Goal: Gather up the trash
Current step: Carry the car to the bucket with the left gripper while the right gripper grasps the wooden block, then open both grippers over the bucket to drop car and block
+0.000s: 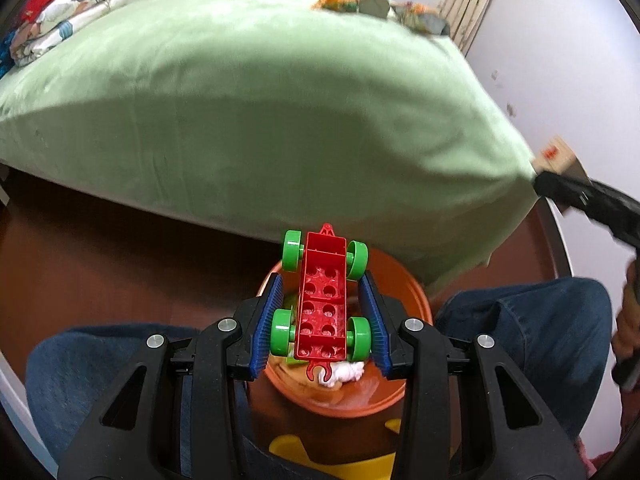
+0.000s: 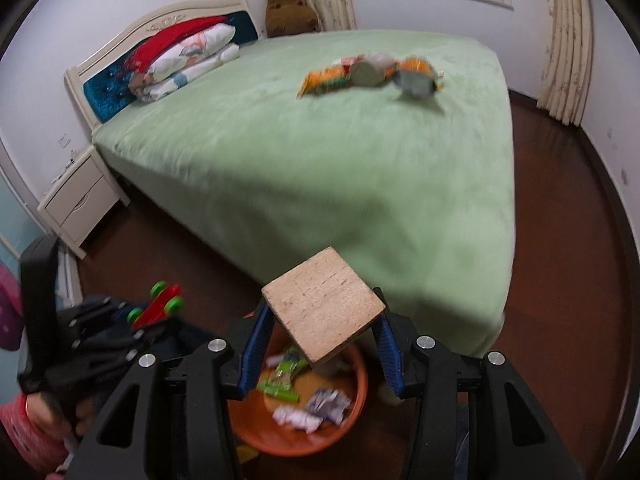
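Note:
My left gripper (image 1: 322, 320) is shut on a red toy car with green wheels (image 1: 324, 304), held above an orange bin (image 1: 416, 304) with white crumpled paper inside. My right gripper (image 2: 320, 348) is shut on a pale wooden block (image 2: 326, 302), hanging over the same orange bin (image 2: 360, 392), which holds green wrappers and crumpled paper (image 2: 304, 408). The toy car (image 2: 160, 304) and left gripper show at the lower left of the right wrist view. The block (image 1: 556, 158) and right gripper appear at the right edge of the left wrist view.
A green bed (image 2: 320, 152) fills the room; orange snack bags and a round can (image 2: 368, 74) lie on it far side. Pillows (image 2: 180, 60) sit by the headboard, a nightstand (image 2: 80, 196) at left. A person's jeans-clad knees (image 1: 532, 320) flank the bin.

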The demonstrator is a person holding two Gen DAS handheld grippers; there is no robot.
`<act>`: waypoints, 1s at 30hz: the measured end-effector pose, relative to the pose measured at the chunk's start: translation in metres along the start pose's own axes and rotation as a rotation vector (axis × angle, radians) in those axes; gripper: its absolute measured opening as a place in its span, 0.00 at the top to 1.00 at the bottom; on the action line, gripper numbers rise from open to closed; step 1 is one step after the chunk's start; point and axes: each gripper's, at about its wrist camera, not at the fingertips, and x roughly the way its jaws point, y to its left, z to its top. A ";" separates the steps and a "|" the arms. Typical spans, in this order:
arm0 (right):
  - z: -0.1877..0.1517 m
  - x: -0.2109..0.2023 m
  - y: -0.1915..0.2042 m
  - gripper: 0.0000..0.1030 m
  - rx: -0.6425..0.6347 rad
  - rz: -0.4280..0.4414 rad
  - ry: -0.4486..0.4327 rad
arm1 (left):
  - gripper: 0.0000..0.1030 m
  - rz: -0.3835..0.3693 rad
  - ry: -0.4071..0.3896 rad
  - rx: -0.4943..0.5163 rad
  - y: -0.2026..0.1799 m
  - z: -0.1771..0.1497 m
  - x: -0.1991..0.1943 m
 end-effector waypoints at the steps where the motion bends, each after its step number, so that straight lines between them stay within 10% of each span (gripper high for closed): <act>1: -0.009 0.002 0.000 0.54 0.006 0.011 0.017 | 0.62 0.003 0.010 0.002 -0.001 -0.002 0.002; 27: -0.082 0.117 0.002 0.53 0.138 0.067 0.331 | 0.62 0.047 0.463 -0.034 -0.014 -0.054 0.124; 30: -0.083 0.119 0.001 0.32 0.156 0.059 0.328 | 0.48 0.049 0.455 -0.055 -0.012 -0.053 0.124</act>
